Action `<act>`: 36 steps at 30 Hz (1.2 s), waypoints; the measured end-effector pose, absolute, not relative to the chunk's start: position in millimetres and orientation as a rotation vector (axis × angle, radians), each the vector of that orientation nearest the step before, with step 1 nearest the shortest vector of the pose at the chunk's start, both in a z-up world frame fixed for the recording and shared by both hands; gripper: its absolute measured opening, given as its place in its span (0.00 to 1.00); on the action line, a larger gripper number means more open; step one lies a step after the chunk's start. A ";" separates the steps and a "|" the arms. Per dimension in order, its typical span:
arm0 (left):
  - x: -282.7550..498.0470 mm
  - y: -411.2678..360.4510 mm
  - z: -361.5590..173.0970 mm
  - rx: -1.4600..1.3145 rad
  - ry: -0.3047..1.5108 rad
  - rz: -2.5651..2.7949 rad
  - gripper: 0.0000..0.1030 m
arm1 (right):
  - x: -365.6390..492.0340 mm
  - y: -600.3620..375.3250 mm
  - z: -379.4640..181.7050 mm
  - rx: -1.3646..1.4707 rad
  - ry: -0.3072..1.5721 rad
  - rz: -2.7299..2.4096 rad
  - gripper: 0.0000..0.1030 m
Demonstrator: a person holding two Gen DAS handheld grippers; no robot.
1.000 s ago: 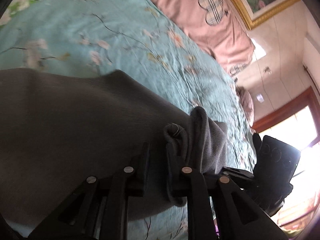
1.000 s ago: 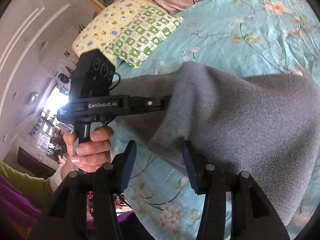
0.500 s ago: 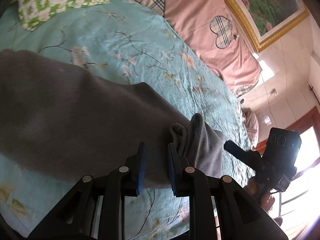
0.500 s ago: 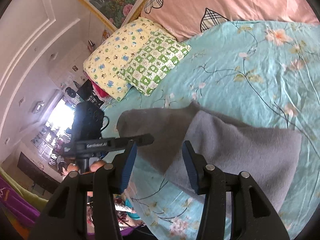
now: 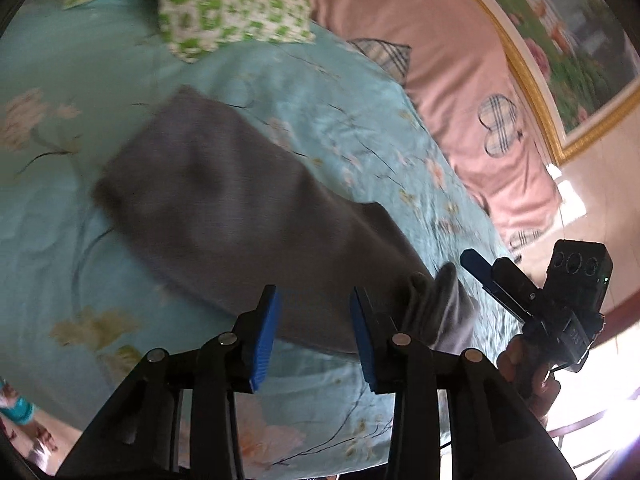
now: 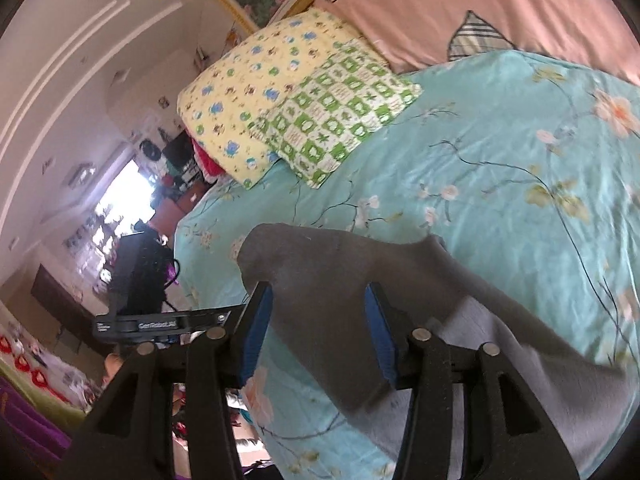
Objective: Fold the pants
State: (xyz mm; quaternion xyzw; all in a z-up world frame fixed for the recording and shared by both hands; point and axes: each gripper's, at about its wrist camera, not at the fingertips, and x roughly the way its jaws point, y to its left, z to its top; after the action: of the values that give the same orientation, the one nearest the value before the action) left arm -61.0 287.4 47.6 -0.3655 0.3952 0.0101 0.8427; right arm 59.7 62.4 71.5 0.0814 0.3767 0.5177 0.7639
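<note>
A: The left gripper (image 5: pixel 314 330), how does it stand?

B: Jaws spread apart, blue pads (image 5: pixel 264 340) bare, nothing between them. It hangs above the near edge of the grey pants (image 5: pixel 224 216), not touching the cloth.

A: And the right gripper (image 6: pixel 318 332)?

B: Also spread wide and holding nothing. Its blue pads (image 6: pixel 256 330) frame the end of the pants (image 6: pixel 340 292) from above. In the left wrist view the right gripper (image 5: pixel 500 280) shows at the right side, held in a hand (image 5: pixel 528 372), one blue finger pointing toward a bunched fold of the cloth.

A: Where do the pants lie?

B: Flat on the teal floral bedspread (image 5: pixel 360 128), a folded grey slab running away from the left gripper toward the pillows. The right wrist view shows a darker layer lying over a paler grey layer at the lower right.

A: What lies beyond?

B: A green checked pillow (image 6: pixel 332 116) overlapping a yellow printed pillow (image 6: pixel 256 88), near the far end of the bed. Behind them a pink headboard cover (image 5: pixel 452 64) with plaid patches, and above that a gold-framed painting (image 5: pixel 568 44). The left gripper's black body (image 6: pixel 136 320) shows at the left of the right wrist view, beside the bed's edge.
</note>
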 end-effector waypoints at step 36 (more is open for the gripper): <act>-81.3 362.3 7.3 -0.926 0.841 0.298 0.50 | 121.8 269.7 53.0 -0.461 0.956 1.356 0.58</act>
State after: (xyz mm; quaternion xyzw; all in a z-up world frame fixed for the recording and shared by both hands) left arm -81.3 362.3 7.3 -0.4316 0.3921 0.1389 0.8004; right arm 121.8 269.7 53.0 -0.2032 0.4210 0.5972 0.6518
